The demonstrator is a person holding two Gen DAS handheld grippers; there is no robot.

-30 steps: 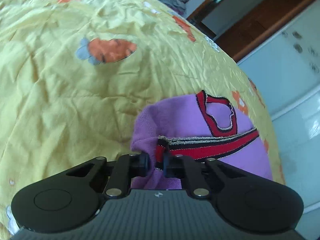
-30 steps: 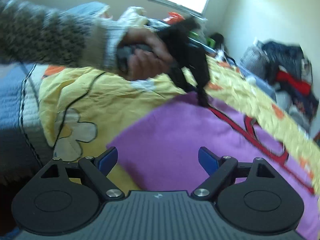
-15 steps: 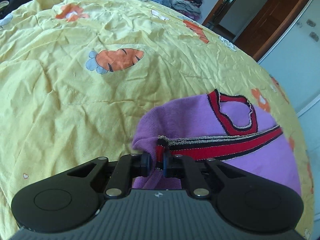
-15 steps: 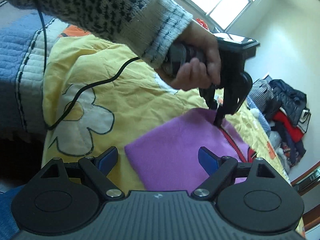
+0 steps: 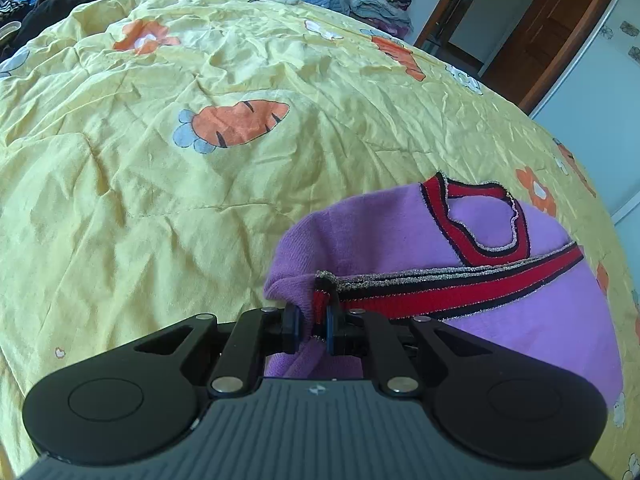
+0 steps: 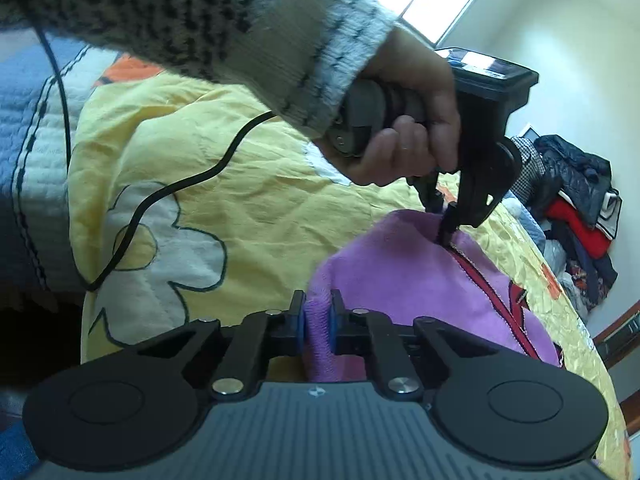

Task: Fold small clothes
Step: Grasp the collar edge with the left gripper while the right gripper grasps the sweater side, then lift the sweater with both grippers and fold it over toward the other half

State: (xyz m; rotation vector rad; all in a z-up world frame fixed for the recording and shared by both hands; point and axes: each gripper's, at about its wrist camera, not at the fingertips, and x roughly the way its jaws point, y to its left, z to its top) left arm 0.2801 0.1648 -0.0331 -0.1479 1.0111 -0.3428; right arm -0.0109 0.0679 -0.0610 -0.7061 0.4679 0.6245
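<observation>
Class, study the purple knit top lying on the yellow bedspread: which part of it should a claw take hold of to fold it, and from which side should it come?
Grip the purple top at its near edge, one corner each, coming in low from the bed's edge. The garment lies flat, so only its rim offers a fold of cloth to pinch. The left claw already grips the red trimmed corner; the right claw is closing on the plain corner.

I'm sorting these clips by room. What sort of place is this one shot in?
Most likely a bedroom in a home: a yellow carrot-print quilt covers a bed, loose clothes are piled at its far side, and a wooden door stands beyond.
</observation>
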